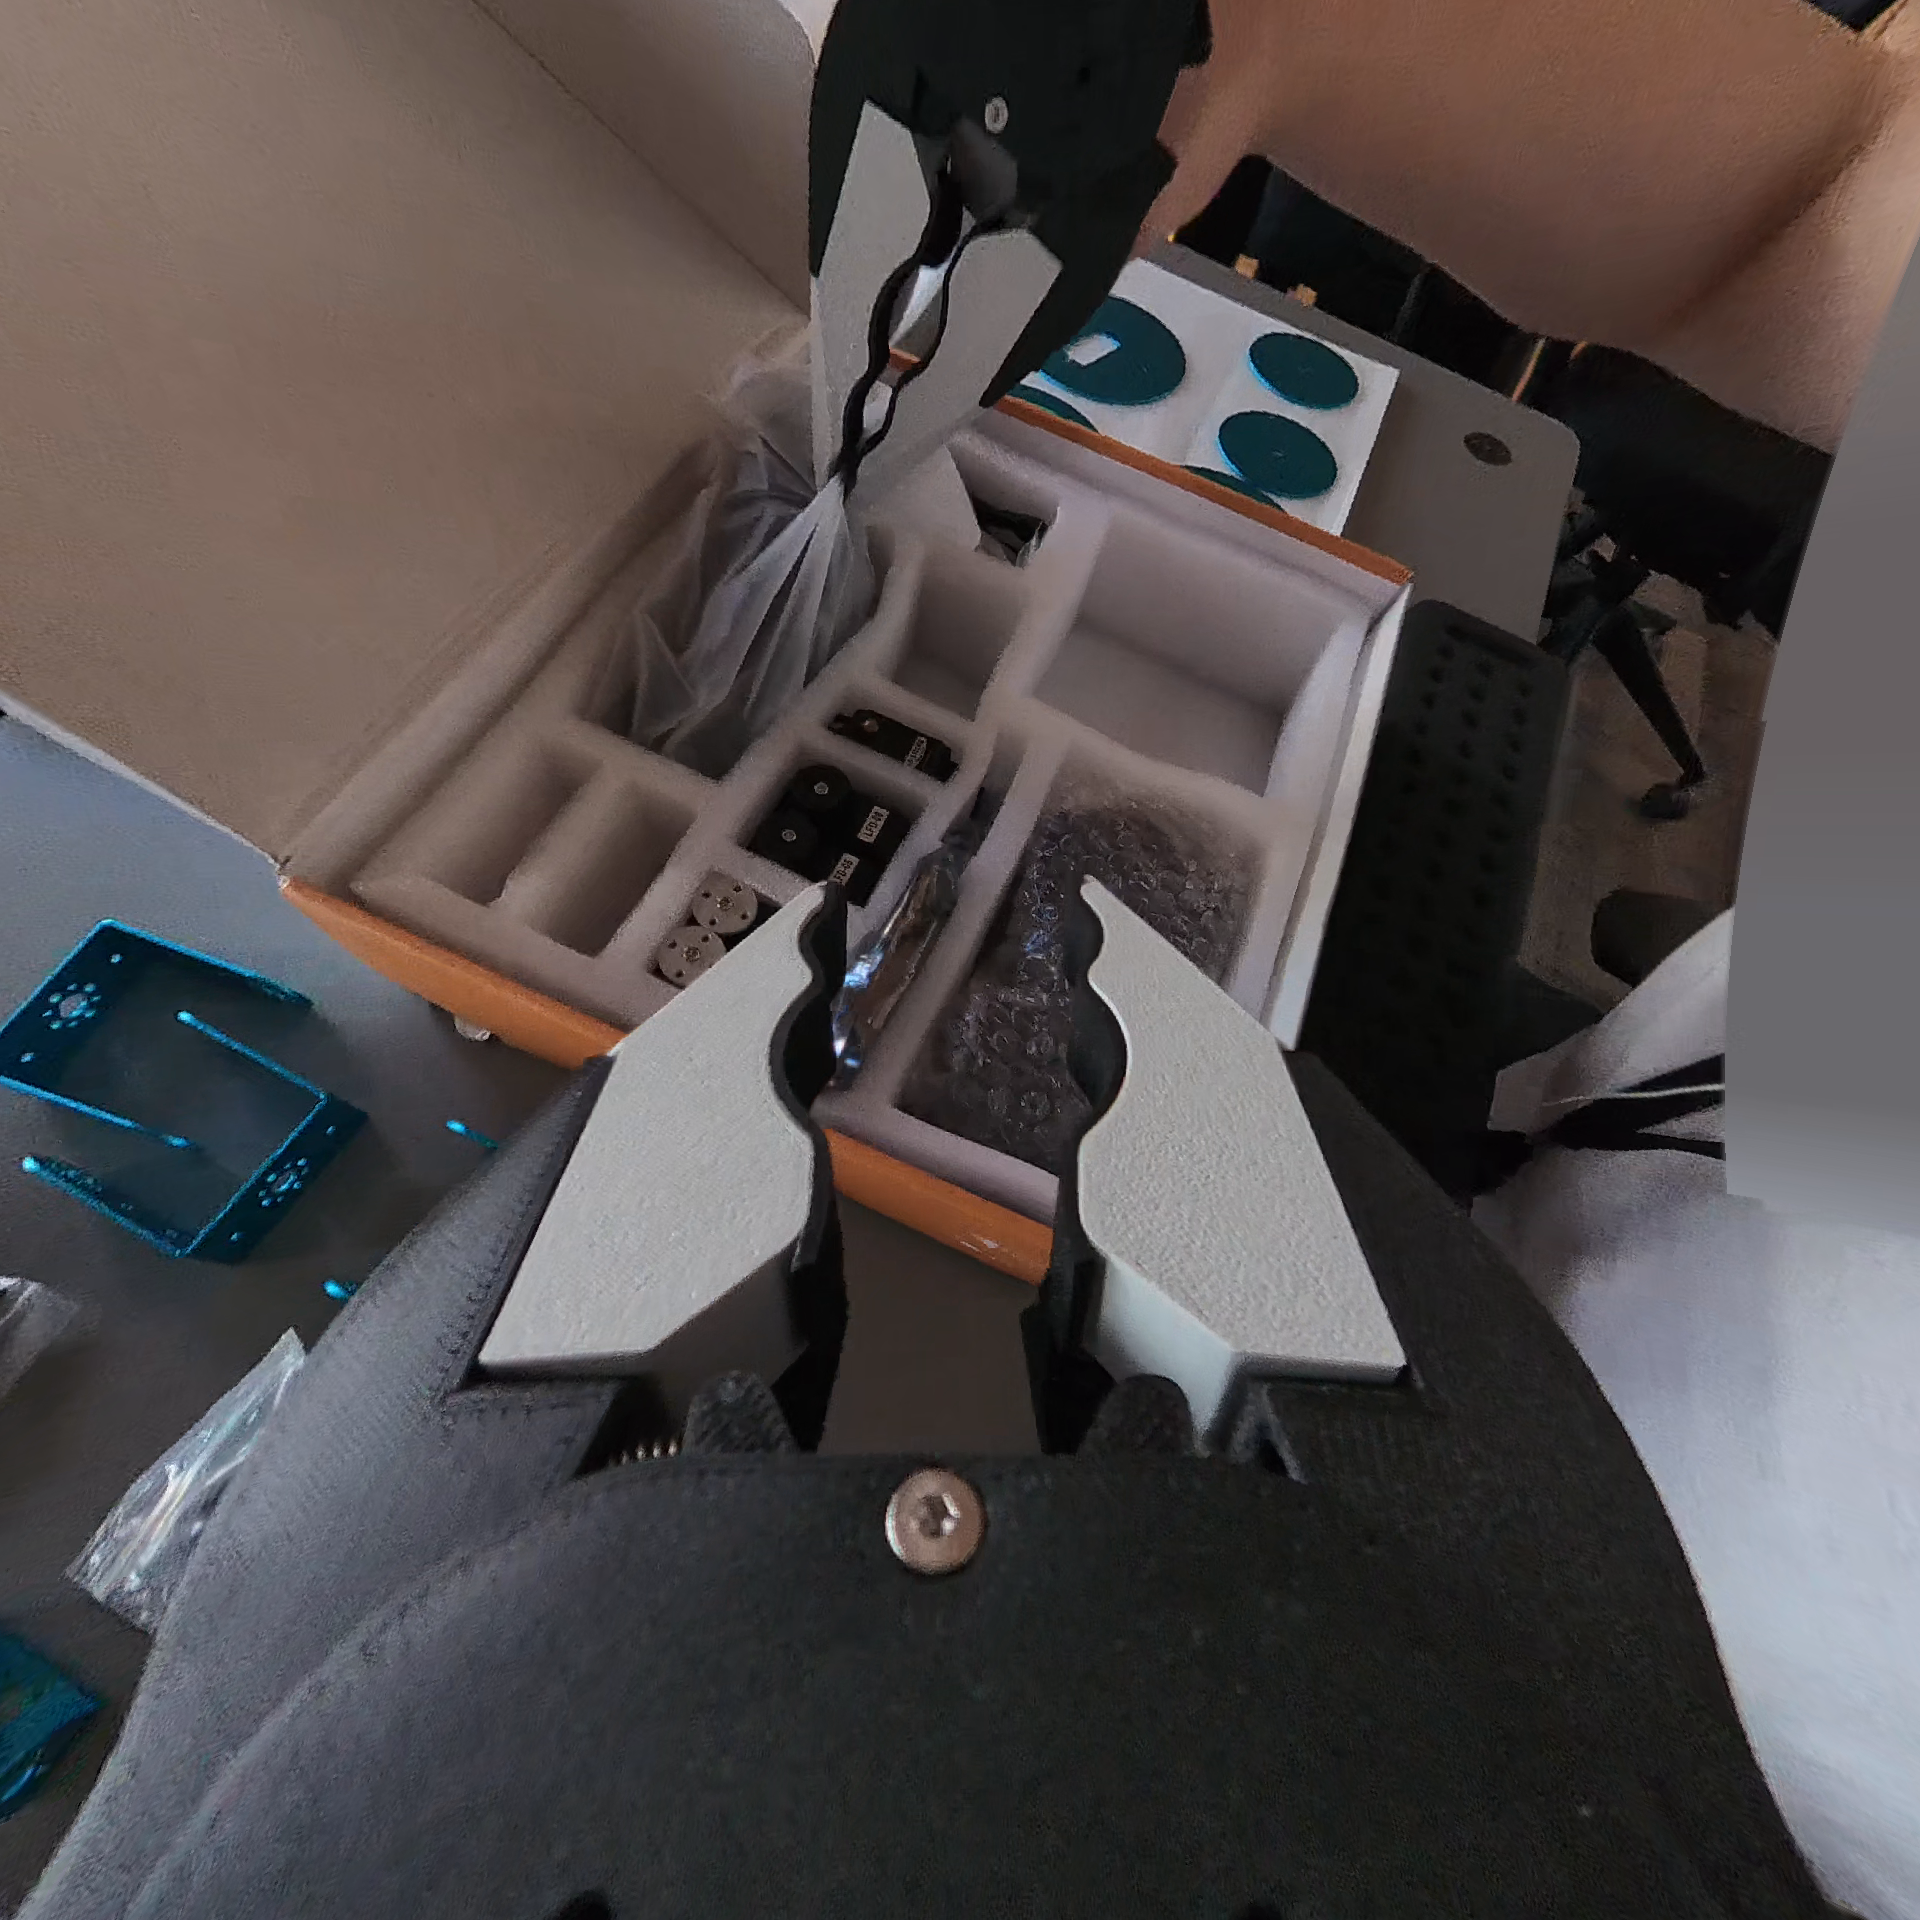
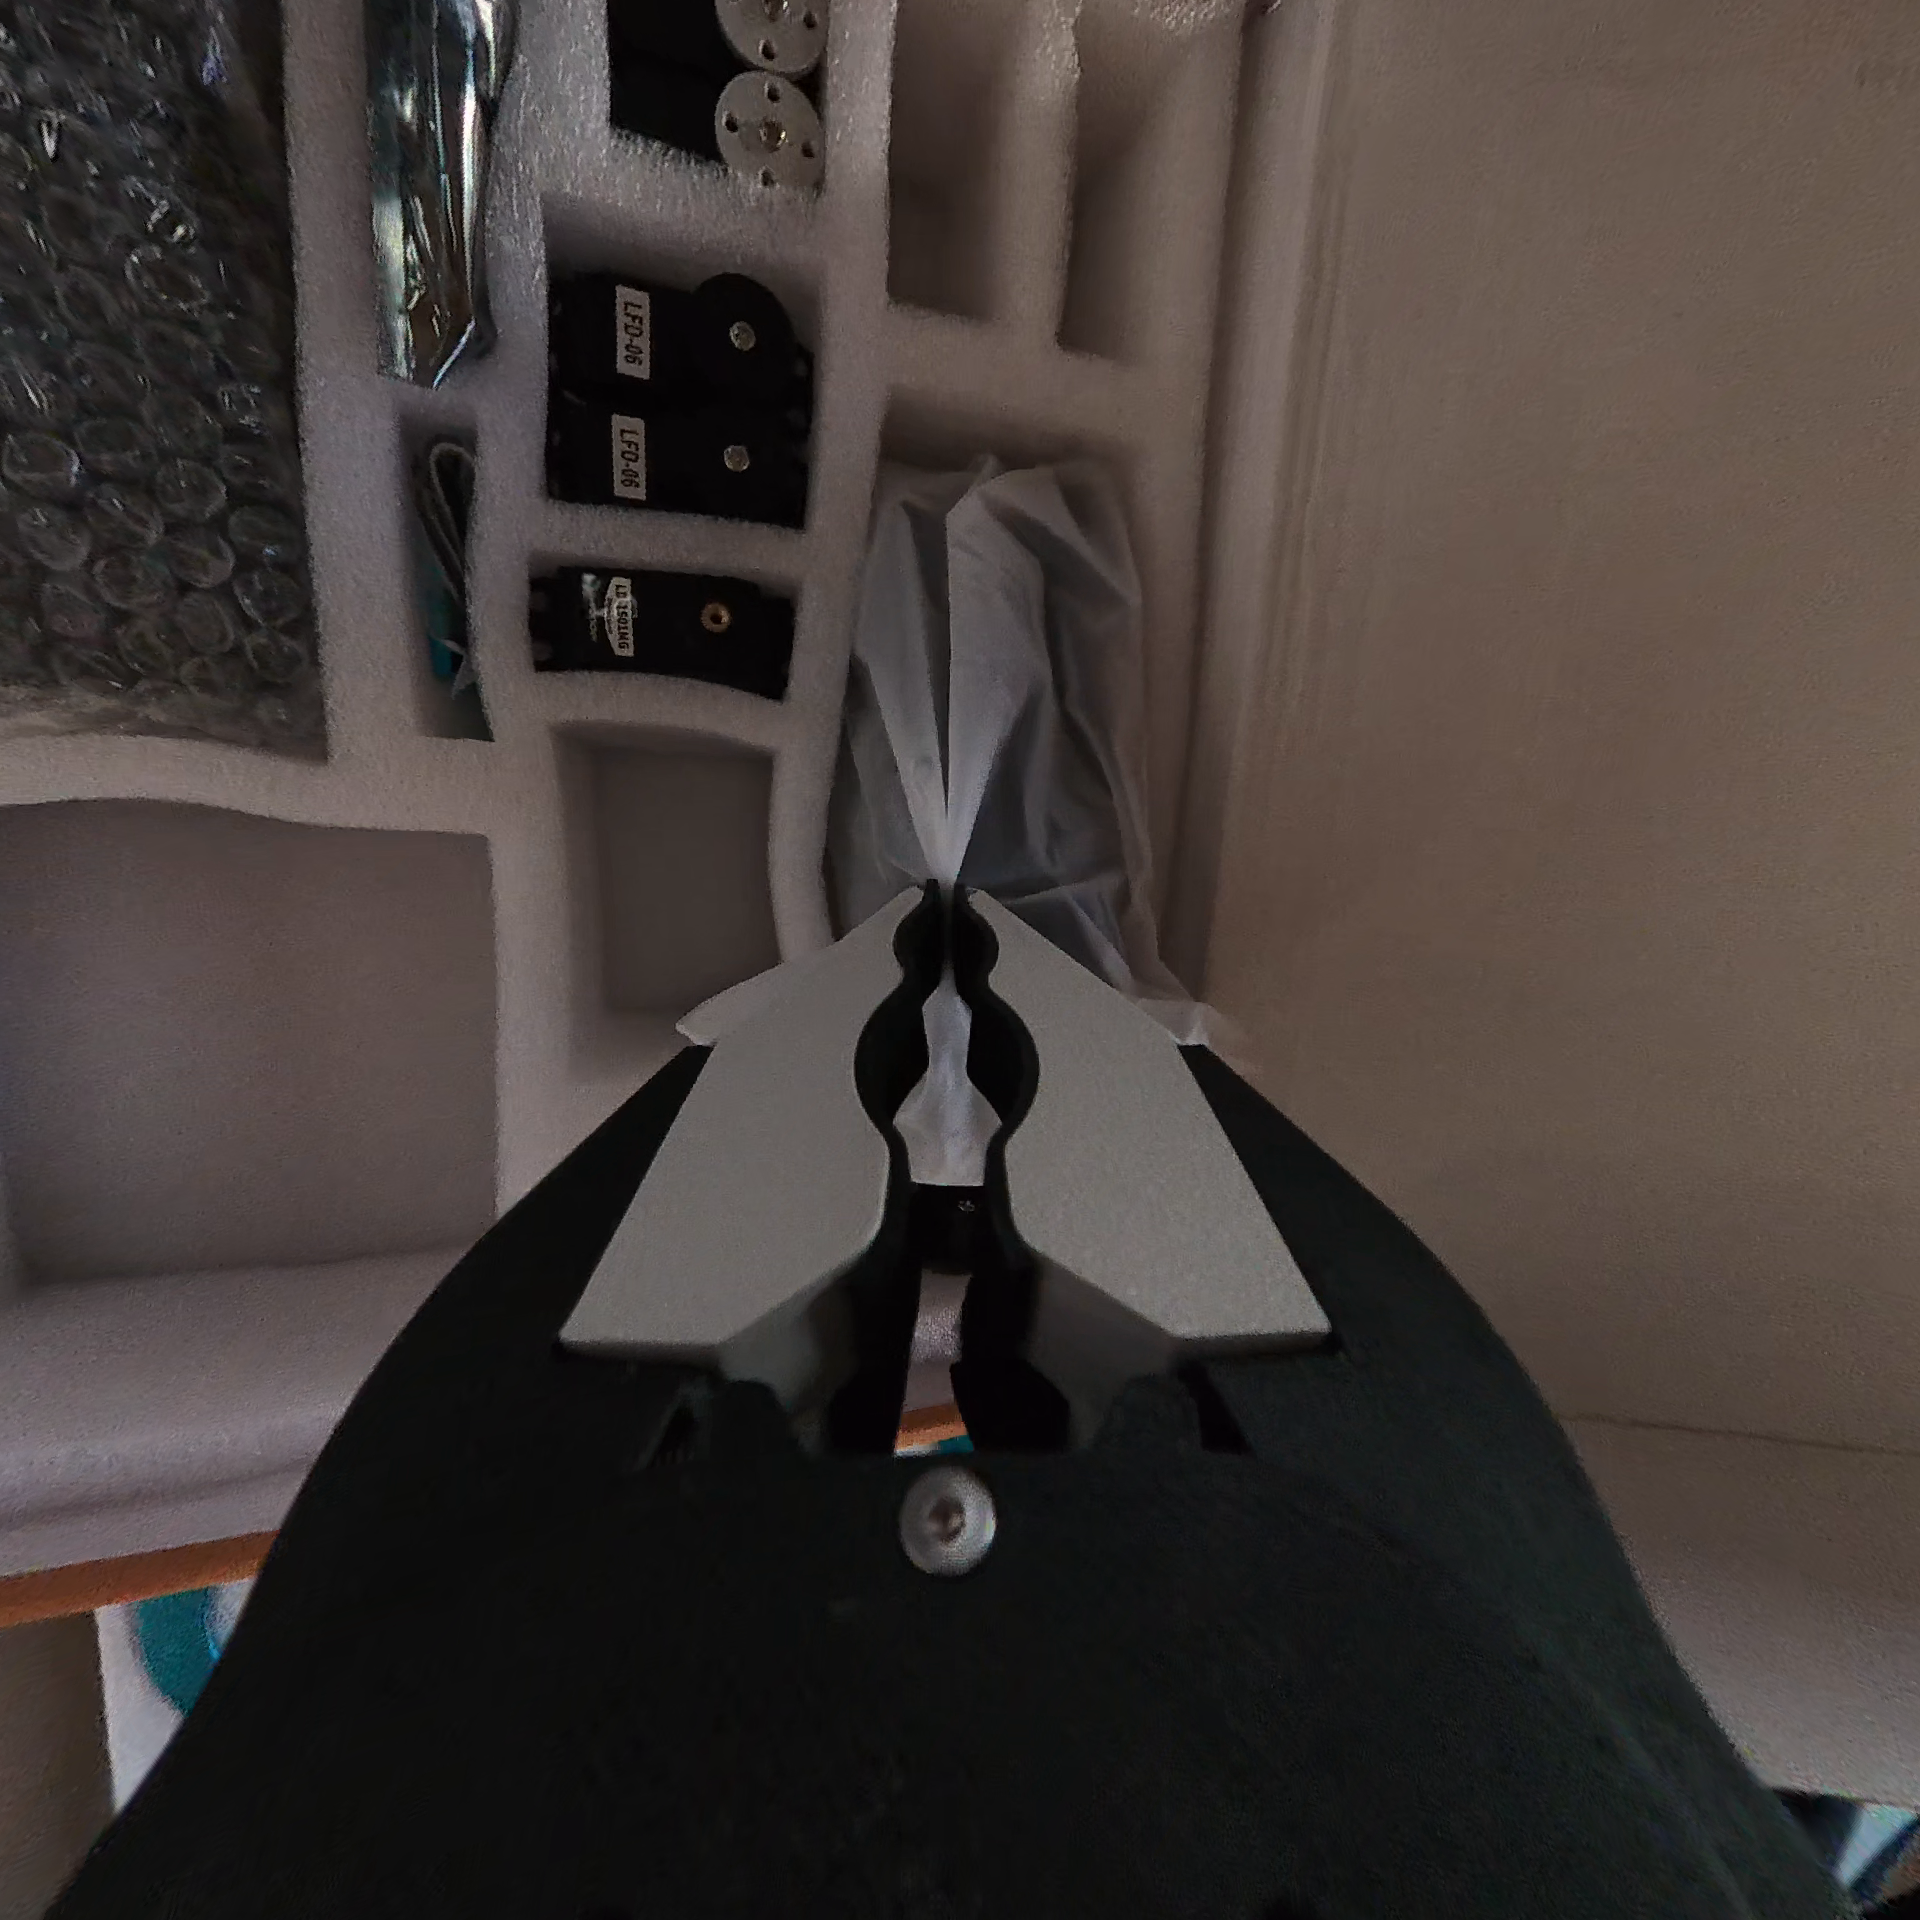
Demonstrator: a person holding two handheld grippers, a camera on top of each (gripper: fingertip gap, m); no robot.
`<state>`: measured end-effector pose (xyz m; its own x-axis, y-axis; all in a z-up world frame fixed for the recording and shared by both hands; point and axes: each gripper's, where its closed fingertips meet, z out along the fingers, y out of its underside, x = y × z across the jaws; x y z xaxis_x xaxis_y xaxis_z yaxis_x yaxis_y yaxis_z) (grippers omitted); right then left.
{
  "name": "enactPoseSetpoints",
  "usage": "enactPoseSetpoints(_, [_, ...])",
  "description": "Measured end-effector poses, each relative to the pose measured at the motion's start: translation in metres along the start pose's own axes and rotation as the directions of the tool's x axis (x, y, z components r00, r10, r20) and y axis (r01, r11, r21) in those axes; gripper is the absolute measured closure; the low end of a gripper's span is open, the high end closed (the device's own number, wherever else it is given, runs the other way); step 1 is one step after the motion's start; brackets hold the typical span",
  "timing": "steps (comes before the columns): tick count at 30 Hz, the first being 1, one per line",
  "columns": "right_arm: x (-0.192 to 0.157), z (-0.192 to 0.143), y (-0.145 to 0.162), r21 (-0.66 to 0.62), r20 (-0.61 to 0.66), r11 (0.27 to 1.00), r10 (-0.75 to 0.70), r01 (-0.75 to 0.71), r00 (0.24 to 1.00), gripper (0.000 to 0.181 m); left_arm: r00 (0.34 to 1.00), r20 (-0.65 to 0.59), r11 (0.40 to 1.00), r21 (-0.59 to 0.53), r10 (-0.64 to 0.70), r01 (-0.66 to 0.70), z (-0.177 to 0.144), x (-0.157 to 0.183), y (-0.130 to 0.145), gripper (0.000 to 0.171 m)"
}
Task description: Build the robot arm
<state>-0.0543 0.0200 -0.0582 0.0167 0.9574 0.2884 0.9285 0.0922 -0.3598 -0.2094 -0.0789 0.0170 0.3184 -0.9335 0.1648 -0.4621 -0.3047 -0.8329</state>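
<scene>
An open orange-sided box (image 1: 935, 1195) holds a white foam insert (image 2: 520, 748) with several compartments. My right gripper (image 2: 945, 894) is shut on the gathered top of a white translucent bag (image 2: 987, 644) that sits in a compartment beside the box lid. The same gripper (image 1: 847, 473) and bag (image 1: 748, 613) show at the far side of the box in the left wrist view. My left gripper (image 1: 961, 899) is open and empty, hovering over the near edge of the box above a silver foil packet (image 1: 883, 966) and a bubble-wrapped pack (image 1: 1101, 956).
Black servos (image 2: 675, 447) and metal discs (image 2: 769, 114) fill middle compartments. The cardboard lid (image 1: 364, 364) stands open at the left. Blue metal brackets (image 1: 156, 1101) and a small clear bag (image 1: 177, 1496) lie on the grey table. A foam sheet with blue discs (image 1: 1278, 416) lies behind. The left gripper's tips are roughly 20 centimetres from the right gripper's.
</scene>
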Motion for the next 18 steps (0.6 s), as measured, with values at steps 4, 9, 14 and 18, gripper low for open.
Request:
enactPoseSetpoints(4, [0.015, -0.012, -0.007, 0.111, -0.044, 0.993, 0.054, -0.049, 0.998, 0.181, 1.0, -0.028, 0.999, -0.053, -0.002, 0.0, 0.025, -0.011, -0.001, 0.136])
enactPoseSetpoints(9, [0.032, -0.034, -0.008, 0.166, -0.076, 0.983, 0.089, -0.075, 0.993, 0.181, 0.999, -0.021, 0.999, -0.022, -0.028, 0.027, 0.028, -0.021, 0.0, 0.137])
enactPoseSetpoints(14, [0.059, -0.078, -0.006, 0.224, -0.109, 0.965, 0.162, -0.135, 0.981, 0.181, 0.999, 0.012, 0.999, 0.003, -0.043, 0.043, 0.013, -0.032, 0.008, 0.138])
enactPoseSetpoints(18, [0.06, -0.097, 0.003, 0.229, -0.11, 0.957, 0.204, -0.175, 0.973, 0.181, 0.997, 0.046, 0.999, -0.001, -0.054, 0.054, -0.002, -0.04, 0.017, 0.137])
